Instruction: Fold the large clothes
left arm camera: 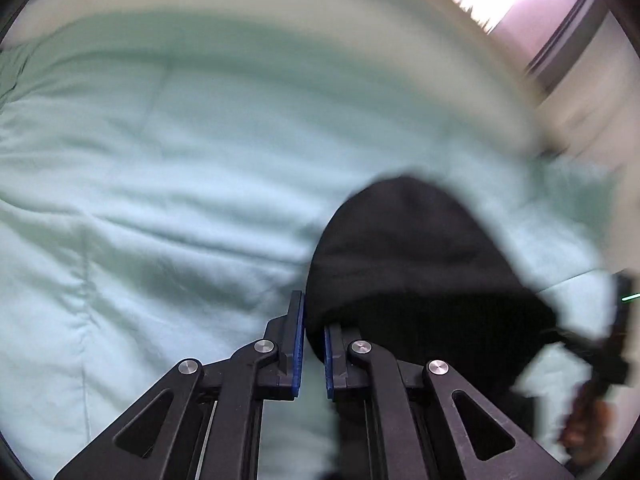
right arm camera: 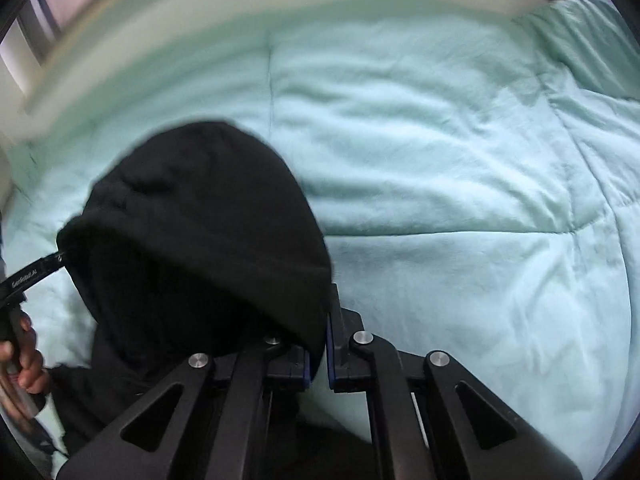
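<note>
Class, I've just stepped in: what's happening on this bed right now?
A person is folding a black garment over a mint-green quilt. The left gripper and the right gripper are each shut on an edge of the fabric, so it hangs draped between them above the quilt. No fold is laid down yet.

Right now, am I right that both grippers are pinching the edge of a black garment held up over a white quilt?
Not quite: the quilt is pale mint green, not white, as the right wrist view shows clearly. The rest stands: the left gripper and the right gripper are each shut on the edge of the black garment, which hangs above the quilt.
</note>
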Tool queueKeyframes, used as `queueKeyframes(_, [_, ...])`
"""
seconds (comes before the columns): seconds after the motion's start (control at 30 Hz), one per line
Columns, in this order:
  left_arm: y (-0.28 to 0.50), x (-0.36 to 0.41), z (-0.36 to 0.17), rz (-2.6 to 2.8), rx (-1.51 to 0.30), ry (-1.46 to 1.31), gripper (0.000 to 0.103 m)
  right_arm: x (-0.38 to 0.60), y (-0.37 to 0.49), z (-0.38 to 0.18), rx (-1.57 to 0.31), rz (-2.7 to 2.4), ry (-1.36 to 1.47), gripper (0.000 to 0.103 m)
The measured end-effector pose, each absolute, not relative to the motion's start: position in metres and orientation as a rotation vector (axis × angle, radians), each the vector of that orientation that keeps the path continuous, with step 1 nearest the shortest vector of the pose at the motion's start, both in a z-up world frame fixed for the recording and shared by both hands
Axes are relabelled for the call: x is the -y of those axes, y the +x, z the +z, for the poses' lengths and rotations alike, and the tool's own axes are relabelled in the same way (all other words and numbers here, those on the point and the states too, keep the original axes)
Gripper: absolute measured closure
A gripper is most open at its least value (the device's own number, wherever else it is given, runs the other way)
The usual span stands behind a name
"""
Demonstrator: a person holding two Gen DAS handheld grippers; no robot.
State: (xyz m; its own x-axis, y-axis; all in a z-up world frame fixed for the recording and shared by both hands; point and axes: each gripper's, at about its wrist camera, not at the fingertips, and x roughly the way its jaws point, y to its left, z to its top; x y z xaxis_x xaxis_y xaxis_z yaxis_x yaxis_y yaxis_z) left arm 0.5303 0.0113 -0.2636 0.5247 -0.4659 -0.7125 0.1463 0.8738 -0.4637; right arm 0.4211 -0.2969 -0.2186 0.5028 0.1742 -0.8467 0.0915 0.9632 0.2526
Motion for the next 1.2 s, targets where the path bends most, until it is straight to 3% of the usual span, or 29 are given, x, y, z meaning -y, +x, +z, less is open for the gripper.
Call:
queueKeyframes(0.13, [0.51, -0.022, -0.264, -0.413, -0.933, -0.394, 0.094, 0.28, 0.41, -0.231, -1.05, 0.063, 0.212, 0.097])
queueKeyframes(0.27, [0.542, -0.009, -0.367, -0.311, -1.231, -0.272, 0.092, 0.259, 0.427, -0.29, -1.194, 0.111, 0.182, 0.097])
queueKeyframes(0.4, [0.542, -0.02, -0.359, -0.344, -1.191, -0.337, 0.089, 0.261, 0.43, -0.295, -1.207, 0.127, 0.189, 0.096])
queueKeyframes(0.47, [0.531, -0.023, -0.345, -0.355, -1.163, -0.308, 0.081, 0.265, 0.421, -0.282, -1.203, 0.143, 0.194, 0.086])
queueKeyframes(0.53, [0.512, -0.028, -0.327, -0.369, -1.147, -0.283, 0.058, 0.27, 0.407, -0.268, -1.177, 0.157, 0.185, 0.077])
queueKeyframes(0.67, [0.482, -0.036, -0.286, -0.383, -1.039, -0.239, 0.055, 0.282, 0.379, -0.22, -1.062, 0.206, 0.226, 0.043])
queueKeyframes(0.8, [0.498, -0.026, -0.241, -0.46, -0.94, -0.249, 0.046, 0.275, 0.389, -0.183, -0.982, 0.204, 0.213, 0.042])
queueKeyframes(0.93, [0.527, 0.009, -0.244, -0.498, -0.966, -0.233, 0.046, 0.252, 0.43, -0.192, -0.994, 0.212, 0.191, 0.042])
queueKeyframes(1.2, [0.528, 0.041, -0.35, -0.547, -1.135, -0.193, 0.047, 0.226, 0.438, -0.292, -1.18, 0.218, 0.098, 0.044])
